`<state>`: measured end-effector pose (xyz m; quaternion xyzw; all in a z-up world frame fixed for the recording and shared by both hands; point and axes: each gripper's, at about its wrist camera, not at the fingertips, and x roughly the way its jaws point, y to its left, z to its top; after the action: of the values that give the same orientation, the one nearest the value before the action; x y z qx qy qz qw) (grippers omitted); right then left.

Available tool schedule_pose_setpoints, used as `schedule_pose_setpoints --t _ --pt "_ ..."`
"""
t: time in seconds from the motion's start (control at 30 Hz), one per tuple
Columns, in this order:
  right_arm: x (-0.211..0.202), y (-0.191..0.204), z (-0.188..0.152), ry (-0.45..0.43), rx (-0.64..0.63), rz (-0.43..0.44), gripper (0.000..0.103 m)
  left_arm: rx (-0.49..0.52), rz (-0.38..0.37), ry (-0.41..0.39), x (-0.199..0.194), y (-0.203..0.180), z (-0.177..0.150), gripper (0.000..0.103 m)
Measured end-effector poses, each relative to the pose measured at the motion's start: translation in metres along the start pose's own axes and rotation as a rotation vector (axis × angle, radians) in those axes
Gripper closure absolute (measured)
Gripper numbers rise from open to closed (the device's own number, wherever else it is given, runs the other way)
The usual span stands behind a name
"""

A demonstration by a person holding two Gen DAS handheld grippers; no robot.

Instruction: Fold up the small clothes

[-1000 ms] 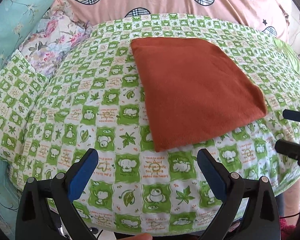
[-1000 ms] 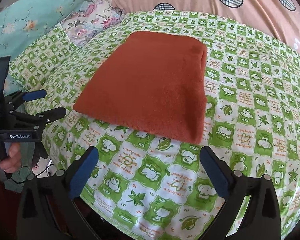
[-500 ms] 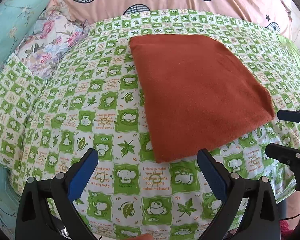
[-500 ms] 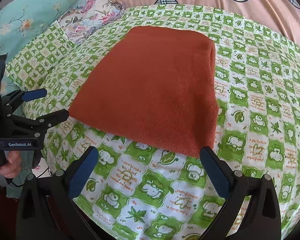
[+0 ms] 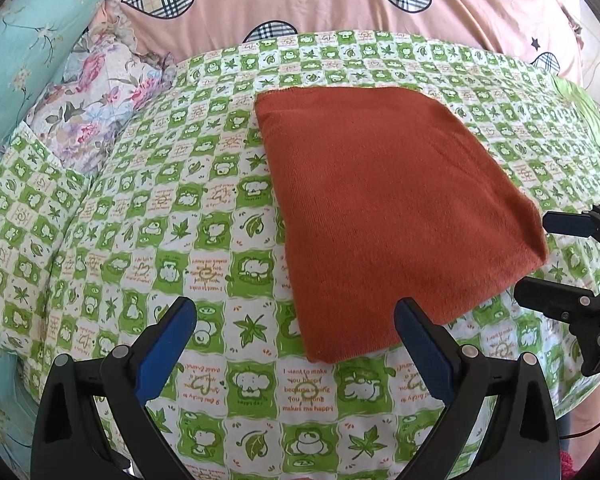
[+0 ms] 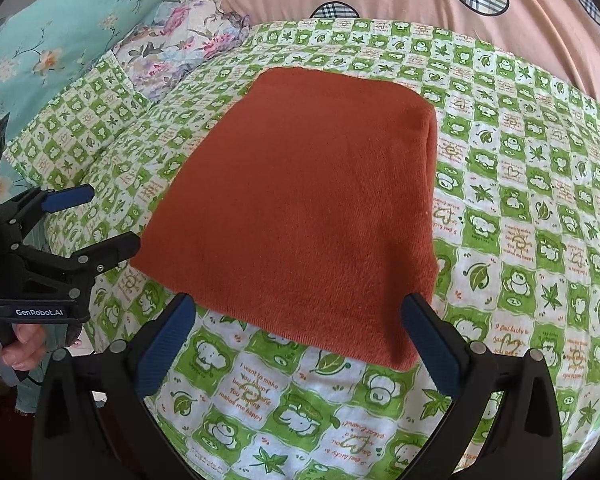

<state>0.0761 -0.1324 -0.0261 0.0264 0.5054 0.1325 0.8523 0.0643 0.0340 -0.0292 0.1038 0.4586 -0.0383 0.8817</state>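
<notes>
Both spread and empty: left gripper point(image 5: 296, 332), right gripper point(image 6: 300, 320); approaching rust cloth point(image 6: 304, 208), probably already folded once; next, pinching near corners

rust-orange garment point(image 5: 388, 208) folded flat, rectangular, lying on checked bedspread point(image 5: 204, 216).

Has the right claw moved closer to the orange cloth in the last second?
Yes. The right claw has advanced toward the orange cloth; its near edge now sits between the fingertips, against the green checkered sheet.
</notes>
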Motion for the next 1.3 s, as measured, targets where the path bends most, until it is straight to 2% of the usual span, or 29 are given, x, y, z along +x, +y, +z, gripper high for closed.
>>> schedule_pose_setpoints --t 1.3 --pt "-0.005 -0.0089 0.0049 -0.008 0.02 0.0 0.001 -0.005 -0.005 -0.001 0.0035 -0.0015 0.0085 0.003"
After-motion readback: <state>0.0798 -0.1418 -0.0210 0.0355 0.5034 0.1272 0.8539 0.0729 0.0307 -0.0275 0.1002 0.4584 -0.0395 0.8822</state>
